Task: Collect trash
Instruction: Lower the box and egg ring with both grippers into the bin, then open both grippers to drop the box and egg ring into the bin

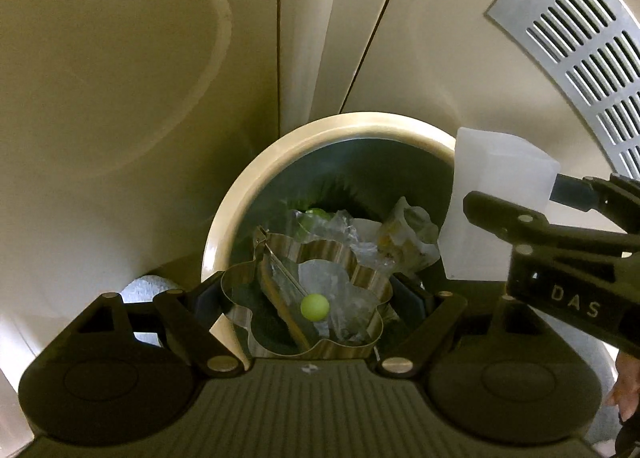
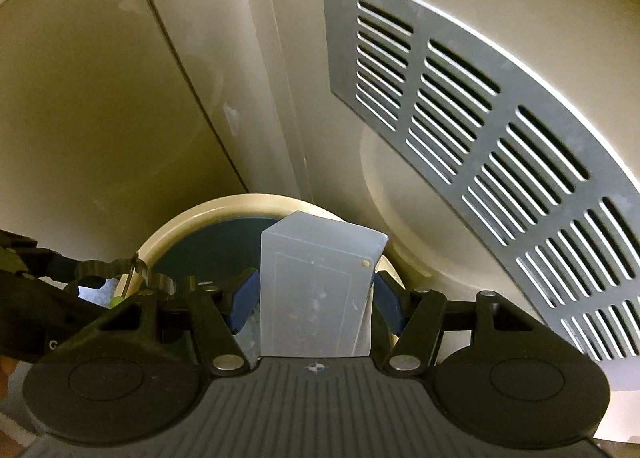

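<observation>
A round trash bin with a cream rim (image 1: 224,217) and a dark liner stands below both grippers. Crumpled clear plastic and wrappers (image 1: 408,234) lie inside it. My left gripper (image 1: 310,298) is shut on a flower-shaped metal cookie cutter (image 1: 360,282), held over the bin's near side. A thin stick with a green ball (image 1: 315,306) crosses the cutter's inside. My right gripper (image 2: 316,298) is shut on a translucent white plastic box (image 2: 316,282), upright over the bin rim (image 2: 224,203). In the left wrist view that box (image 1: 496,209) hangs at the bin's right edge.
Cream cabinet panels rise behind the bin. A slotted metal vent grille (image 2: 500,161) covers the wall to the right. Something white and textured (image 1: 140,290) shows left of the bin. A person's hand (image 1: 626,390) is at the lower right.
</observation>
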A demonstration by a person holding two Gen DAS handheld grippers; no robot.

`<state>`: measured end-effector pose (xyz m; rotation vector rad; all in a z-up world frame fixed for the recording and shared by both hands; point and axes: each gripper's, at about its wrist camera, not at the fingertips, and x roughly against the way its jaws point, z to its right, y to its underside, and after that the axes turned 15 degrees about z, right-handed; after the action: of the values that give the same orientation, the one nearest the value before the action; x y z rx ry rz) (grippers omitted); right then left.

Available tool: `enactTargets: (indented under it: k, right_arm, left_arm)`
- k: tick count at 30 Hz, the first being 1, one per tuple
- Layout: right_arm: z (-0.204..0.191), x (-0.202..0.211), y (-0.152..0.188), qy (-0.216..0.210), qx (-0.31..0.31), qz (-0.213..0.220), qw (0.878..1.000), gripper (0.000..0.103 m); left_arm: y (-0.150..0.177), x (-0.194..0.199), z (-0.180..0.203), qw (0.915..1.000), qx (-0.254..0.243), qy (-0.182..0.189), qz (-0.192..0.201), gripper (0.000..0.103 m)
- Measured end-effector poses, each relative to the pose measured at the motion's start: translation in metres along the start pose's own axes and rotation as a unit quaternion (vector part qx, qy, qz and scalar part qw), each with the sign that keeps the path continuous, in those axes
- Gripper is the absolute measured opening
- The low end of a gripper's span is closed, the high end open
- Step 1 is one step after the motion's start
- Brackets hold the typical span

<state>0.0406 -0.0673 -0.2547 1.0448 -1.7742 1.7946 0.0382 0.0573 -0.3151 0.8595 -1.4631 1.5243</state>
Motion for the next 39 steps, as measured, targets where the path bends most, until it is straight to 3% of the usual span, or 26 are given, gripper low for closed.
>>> enactTargets:
  k: [25,36,38,39]
  right_arm:
    - [-0.011,-0.079,0.014,0.017,-0.002,-0.094,0.995,0.066]
    - [-0.007,-0.079,0.020,0.017,-0.005,-0.103,0.995,0.066]
    - [-0.002,-0.079,0.020,0.012,-0.020,-0.105,0.994,0.082]
    - [0.001,-0.079,0.019,0.006,-0.030,-0.103,0.994,0.085]
  left_arm:
    - [0.012,-0.072,0.015,0.9972,-0.042,-0.012,-0.060,0.089]
    - [0.012,-0.084,0.015,0.9950,-0.051,-0.003,-0.086,0.093]
    - [0.012,-0.083,0.013,0.9948,-0.046,0.003,-0.090,0.102]
    - [0.012,-0.082,0.012,0.9949,-0.045,0.005,-0.090,0.102]
